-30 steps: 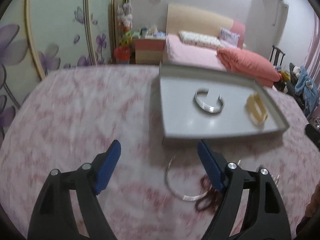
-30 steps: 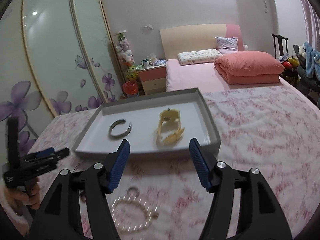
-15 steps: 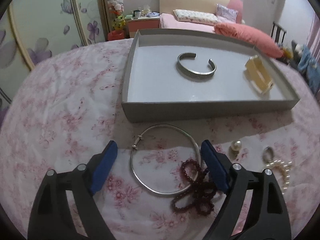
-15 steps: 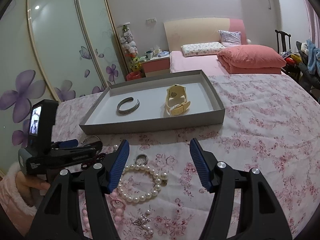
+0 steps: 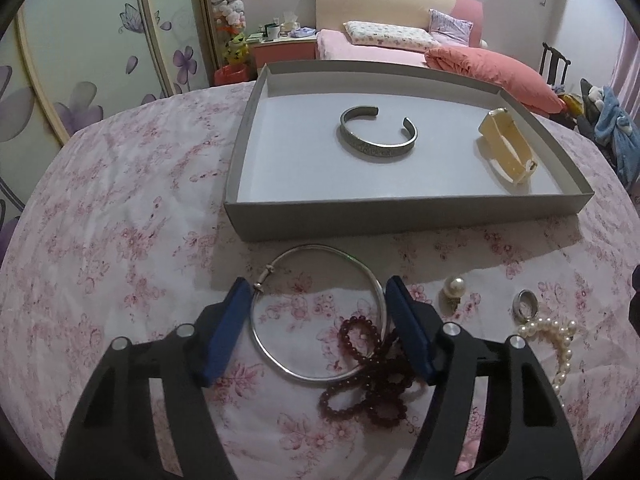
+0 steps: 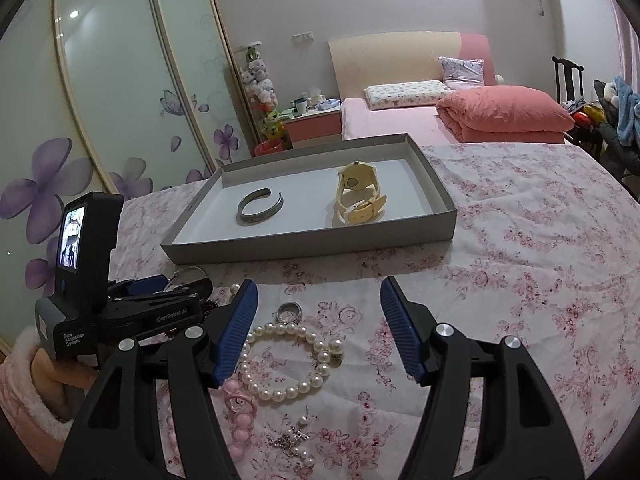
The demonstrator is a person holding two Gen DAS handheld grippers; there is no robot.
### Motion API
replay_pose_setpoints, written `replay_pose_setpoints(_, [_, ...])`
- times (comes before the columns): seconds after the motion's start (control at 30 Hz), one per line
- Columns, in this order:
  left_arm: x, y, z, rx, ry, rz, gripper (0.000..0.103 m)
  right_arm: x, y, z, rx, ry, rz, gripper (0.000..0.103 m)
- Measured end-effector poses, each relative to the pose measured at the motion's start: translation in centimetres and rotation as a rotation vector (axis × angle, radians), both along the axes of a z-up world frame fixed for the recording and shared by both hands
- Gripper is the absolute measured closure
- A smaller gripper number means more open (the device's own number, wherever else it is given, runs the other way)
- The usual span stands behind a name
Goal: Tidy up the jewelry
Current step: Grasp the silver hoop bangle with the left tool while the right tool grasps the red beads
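Note:
A thin silver bangle [image 5: 320, 376] lies on the floral cloth just before the grey tray [image 5: 400, 216]. My left gripper [image 5: 319, 292] straddles it with its jaws closing, and the blue pads stand right at its two sides; I see no squeeze on it. A dark red bead bracelet [image 5: 368, 380] overlaps the bangle by the right pad. The tray [image 6: 312, 244] holds a silver cuff [image 6: 260, 210] and a yellow watch [image 6: 360, 196]. My right gripper [image 6: 318, 300] is open above a pearl bracelet [image 6: 320, 346] and a ring [image 6: 289, 312], touching neither.
A pearl earring [image 5: 453, 286] lies right of the bangle. A pink bead piece [image 6: 240, 404] and a small silver-and-pearl piece [image 6: 296, 436] lie near the right gripper's base. A hand in a fluffy pink sleeve [image 6: 24, 380] holds the left gripper [image 6: 160, 304]. Bare cloth stretches to the right.
The left gripper came forward and down over the bangle, and its jaws narrowed around it. The right gripper dropped back from the tray to above the pearl bracelet.

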State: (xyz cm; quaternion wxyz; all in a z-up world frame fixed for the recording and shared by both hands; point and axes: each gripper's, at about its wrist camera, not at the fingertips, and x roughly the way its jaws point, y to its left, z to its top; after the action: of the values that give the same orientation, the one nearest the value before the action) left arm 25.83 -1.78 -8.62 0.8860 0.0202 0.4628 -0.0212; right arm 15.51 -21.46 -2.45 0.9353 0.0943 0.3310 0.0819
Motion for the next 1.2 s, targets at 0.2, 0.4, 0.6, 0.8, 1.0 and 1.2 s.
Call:
replay_pose_setpoints(0.2, [0.2,2.5,1.2,-0.128,-0.042,0.045,0.035,-0.4,0.9,0.1,-0.018,-0.018,0.021,0.039])
replay_pose_setpoints(0.4, [-0.7,4.0,3.5,-0.188,-0.145,0.075,0.035,-0.5,2.2,-0.1,-0.026,-0.014,0.065,0.039])
replay_pose_setpoints(0.6, [-1.8,5.0,5.5,-0.231,-0.224,0.090,0.035,-0.4,3.9,-0.2,-0.043,0.003,0.131,0.039])
replay_pose_setpoints(0.8, [-2.5,7.1,6.3,-0.218,-0.240,0.146,0.035,0.3,8.6,-1.8,-0.095,0.088,0.300,0.039])
replay_pose_setpoints(1.0, [-2.8,10.2,6.9,-0.201,-0.253,0.221,0.035,1.8,12.6,-3.0,-0.184,0.138,0.361,0.039])
replay_pose_setpoints(1.2, [-3.2,11.5,7.2,-0.200,-0.261,0.249,0.035,3.4,15.0,-3.6,-0.264,0.174,0.364,0.034])
